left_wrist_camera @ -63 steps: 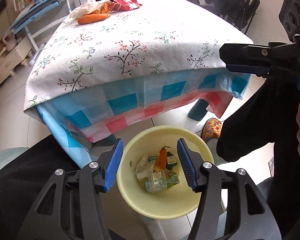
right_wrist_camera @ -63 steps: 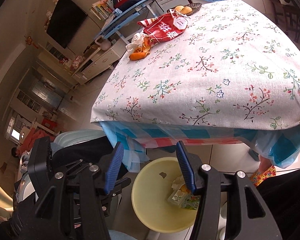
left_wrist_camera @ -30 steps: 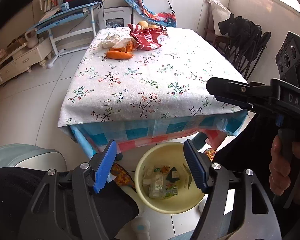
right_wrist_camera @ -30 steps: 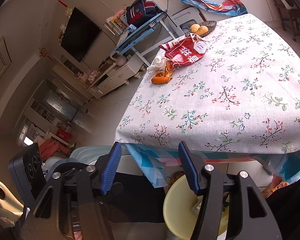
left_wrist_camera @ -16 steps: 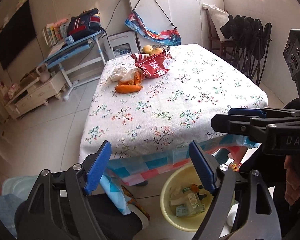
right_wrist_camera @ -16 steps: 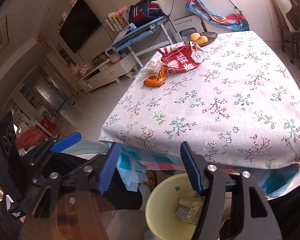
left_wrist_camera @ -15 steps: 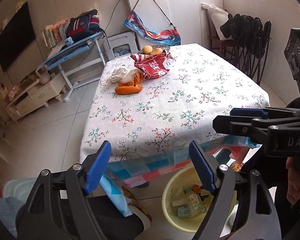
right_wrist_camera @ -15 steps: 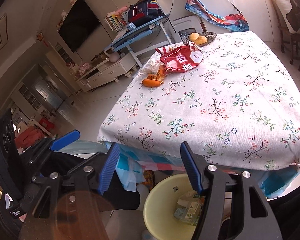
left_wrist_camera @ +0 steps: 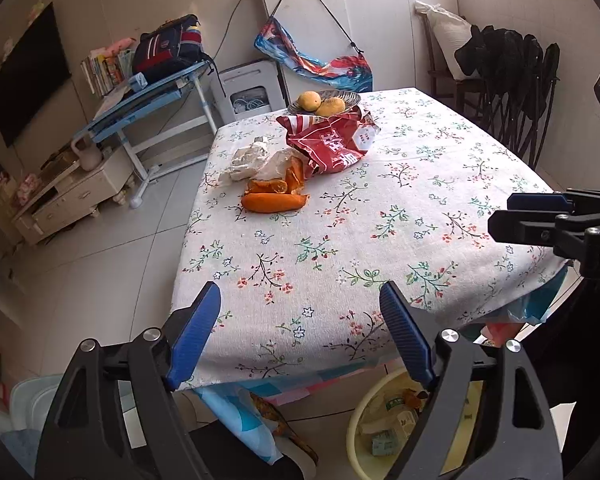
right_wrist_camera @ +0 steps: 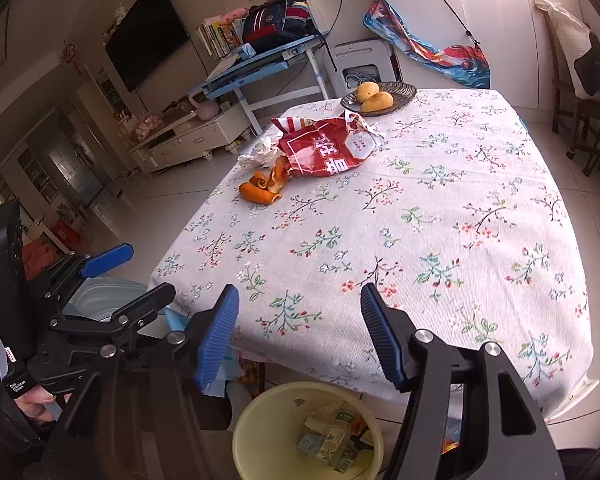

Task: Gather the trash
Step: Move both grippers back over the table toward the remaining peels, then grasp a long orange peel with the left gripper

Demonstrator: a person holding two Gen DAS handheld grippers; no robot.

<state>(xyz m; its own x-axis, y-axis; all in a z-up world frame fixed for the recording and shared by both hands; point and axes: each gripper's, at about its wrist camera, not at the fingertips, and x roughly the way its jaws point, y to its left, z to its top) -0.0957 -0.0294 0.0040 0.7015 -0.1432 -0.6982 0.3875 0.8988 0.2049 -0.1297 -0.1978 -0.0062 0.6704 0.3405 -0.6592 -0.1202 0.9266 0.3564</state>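
Left wrist: both claws (left_wrist_camera: 300, 334) (right_wrist_camera: 298, 334) released, empty, at tablecloth (left_wrist_camera: 400, 216) near edge; bin (right_wrist_camera: 256, 436) below.

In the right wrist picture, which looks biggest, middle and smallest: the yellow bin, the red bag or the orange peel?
1. yellow bin, but it sits nearest the camera, so its true rank is unsure.
2. red bag.
3. orange peel, plainly smaller than the bag beside it.
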